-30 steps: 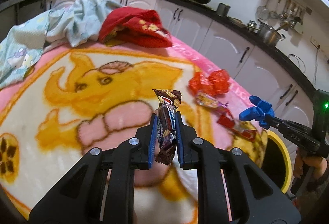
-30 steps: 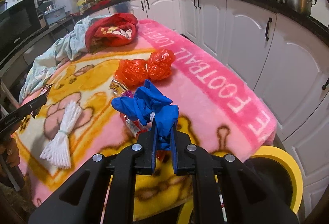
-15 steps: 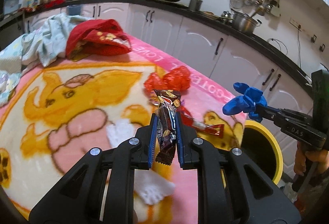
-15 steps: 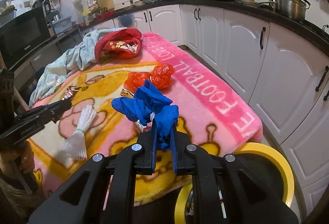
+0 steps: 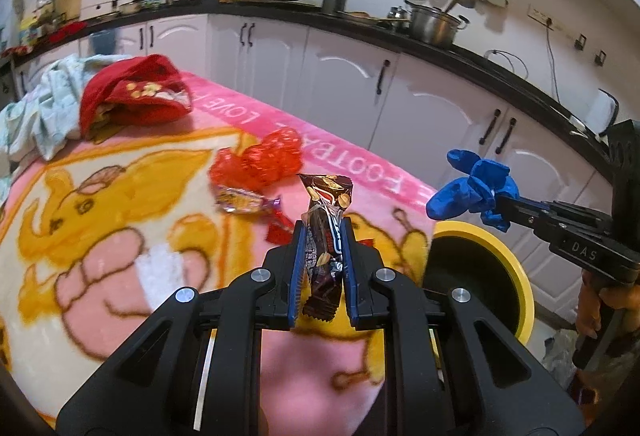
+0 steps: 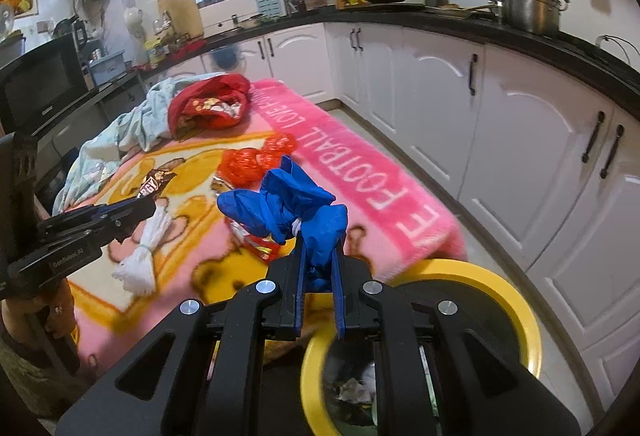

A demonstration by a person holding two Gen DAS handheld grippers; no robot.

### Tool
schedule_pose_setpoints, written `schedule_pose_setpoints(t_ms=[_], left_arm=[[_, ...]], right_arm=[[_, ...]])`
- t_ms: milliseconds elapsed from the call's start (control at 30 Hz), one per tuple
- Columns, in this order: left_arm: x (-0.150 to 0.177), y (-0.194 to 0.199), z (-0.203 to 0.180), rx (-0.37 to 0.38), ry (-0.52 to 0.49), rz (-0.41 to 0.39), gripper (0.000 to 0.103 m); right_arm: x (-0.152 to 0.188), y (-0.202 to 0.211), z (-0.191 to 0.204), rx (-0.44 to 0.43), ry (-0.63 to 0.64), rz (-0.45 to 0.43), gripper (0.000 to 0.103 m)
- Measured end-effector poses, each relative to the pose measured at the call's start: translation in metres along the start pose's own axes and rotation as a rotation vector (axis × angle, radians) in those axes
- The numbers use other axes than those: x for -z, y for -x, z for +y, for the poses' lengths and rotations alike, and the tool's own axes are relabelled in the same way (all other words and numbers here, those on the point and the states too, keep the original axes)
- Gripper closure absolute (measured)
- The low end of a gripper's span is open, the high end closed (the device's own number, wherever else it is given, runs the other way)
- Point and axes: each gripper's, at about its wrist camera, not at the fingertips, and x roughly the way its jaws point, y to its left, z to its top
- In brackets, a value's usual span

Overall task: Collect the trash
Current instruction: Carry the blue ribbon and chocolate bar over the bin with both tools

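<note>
While both tongs are loaded, the whole thing comes down to where the yellow-rimmed bin [image 6: 420, 320] sits: it's on the floor just off the near right corner of the tabletop, which is covered by a pink blanket [image 5: 120, 236].

The right tongs [image 6: 318, 276] are squeezed shut on a crumpled blue glove [image 6: 288, 204], and in the right wrist view the bin mouth is directly below and just ahead of the tips, so I'd say that hand is basically in drop position. The left tongs [image 5: 322, 268] are clamped on a brown snack wrapper [image 5: 326, 232], held upright with its long axis running up out of the jaws. From there the bin lies off to the right and a bit lower, so the left hand is clearly the farther one and probably goes second.

Compared with a second ago, both hands have swung right toward the bin; it now shows much more fully in both views, and the grips haven't changed.

Left on the blanket: red crinkly plastic [image 5: 260, 160], a couple of small candy wrappers [image 5: 244, 200], and a white tied bundle [image 6: 144, 256].
</note>
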Motion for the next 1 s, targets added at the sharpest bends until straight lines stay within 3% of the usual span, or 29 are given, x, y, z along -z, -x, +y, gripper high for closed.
schedule_pose_setpoints(t_ms=[400, 1000], left_arm=[[-0.002, -0.026, -0.062, 0.082, -0.101, 0.034, 0.092], [0.017, -0.071, -0.123, 0.193, -0.177, 0.132, 0.091]], right_arm=[[0.029, 0.027, -0.045, 0.106, -0.078, 0.0, 0.092], [0.074, 0.028, -0.089, 0.171, -0.15, 0.068, 0.091]])
